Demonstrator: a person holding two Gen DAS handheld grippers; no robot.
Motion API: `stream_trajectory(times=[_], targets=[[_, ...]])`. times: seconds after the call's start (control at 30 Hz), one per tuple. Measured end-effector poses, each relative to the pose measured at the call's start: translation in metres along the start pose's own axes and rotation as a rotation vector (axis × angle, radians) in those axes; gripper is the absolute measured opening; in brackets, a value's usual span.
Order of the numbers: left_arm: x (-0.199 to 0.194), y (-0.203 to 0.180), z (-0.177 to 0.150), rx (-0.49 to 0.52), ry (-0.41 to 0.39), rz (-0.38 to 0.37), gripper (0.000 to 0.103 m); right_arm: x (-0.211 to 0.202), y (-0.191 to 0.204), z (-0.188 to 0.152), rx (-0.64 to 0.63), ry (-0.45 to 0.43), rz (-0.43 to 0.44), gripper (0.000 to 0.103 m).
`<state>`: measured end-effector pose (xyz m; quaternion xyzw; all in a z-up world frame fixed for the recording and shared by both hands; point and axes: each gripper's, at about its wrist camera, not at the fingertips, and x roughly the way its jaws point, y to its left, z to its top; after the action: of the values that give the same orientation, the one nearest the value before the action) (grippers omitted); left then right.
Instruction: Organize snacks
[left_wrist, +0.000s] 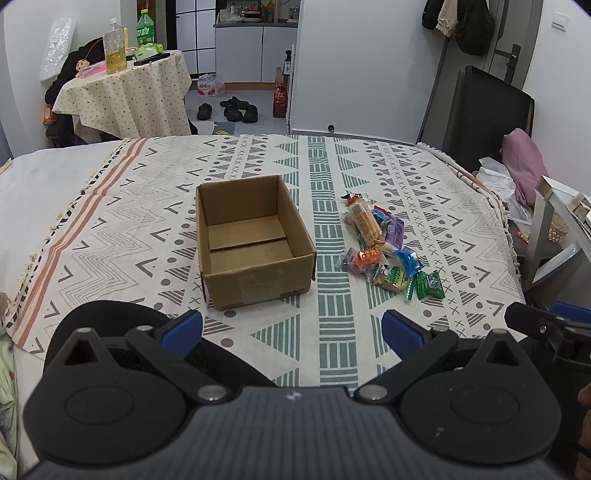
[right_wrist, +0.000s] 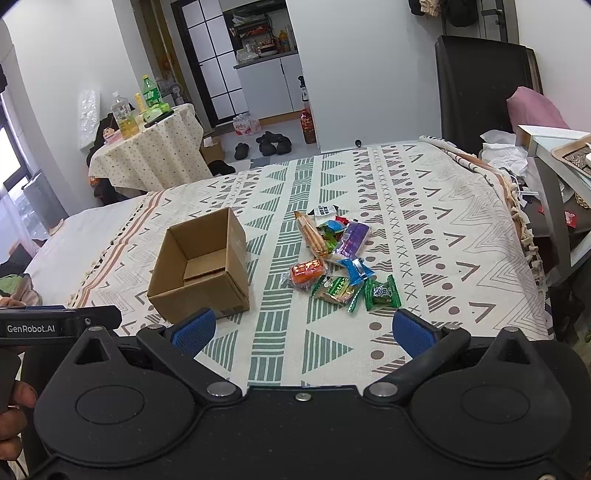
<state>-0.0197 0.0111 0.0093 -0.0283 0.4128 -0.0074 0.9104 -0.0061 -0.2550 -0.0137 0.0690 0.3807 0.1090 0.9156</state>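
An empty, open cardboard box (left_wrist: 251, 240) (right_wrist: 201, 267) sits on the patterned cloth. To its right lies a pile of several wrapped snacks (left_wrist: 388, 251) (right_wrist: 338, 258): a long orange pack (right_wrist: 310, 232), a purple pack (right_wrist: 352, 236), a small orange pack (right_wrist: 306, 273) and green packs (right_wrist: 382, 293). My left gripper (left_wrist: 291, 326) hangs open near the cloth's front edge, short of the box, with nothing between its blue pads. The open right gripper (right_wrist: 303, 330) hovers in front of the snack pile and holds nothing.
The patterned cloth (left_wrist: 147, 229) covers a bed, with a white sheet (left_wrist: 40, 177) at the left. Beyond it stand a round table with bottles (left_wrist: 122, 85) and shoes on the floor (left_wrist: 232, 109). A dark chair (right_wrist: 480, 85) and cluttered furniture (right_wrist: 554, 177) border the right side.
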Motion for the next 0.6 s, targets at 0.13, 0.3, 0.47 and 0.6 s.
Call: stream_trajectory(times=[0.13,0.3,0.47,0.6], targets=[[0.001,-0.001,0.001,-0.001,0.006,-0.001,0.103,0.000,0.000,0.001,0.002,0.001,-0.001,0.103],[0.004,-0.003,0.007,-0.004,0.017,-0.007,0.103,0.003,-0.002,0.002,0.004,0.004,-0.002,0.103],[0.013,-0.003,0.011,-0.007,0.029,-0.001,0.103,0.006,-0.004,0.003,0.001,0.008,-0.003,0.103],[0.020,-0.006,0.012,-0.003,0.044,-0.006,0.103,0.012,-0.006,0.004,0.001,0.014,0.000,0.103]])
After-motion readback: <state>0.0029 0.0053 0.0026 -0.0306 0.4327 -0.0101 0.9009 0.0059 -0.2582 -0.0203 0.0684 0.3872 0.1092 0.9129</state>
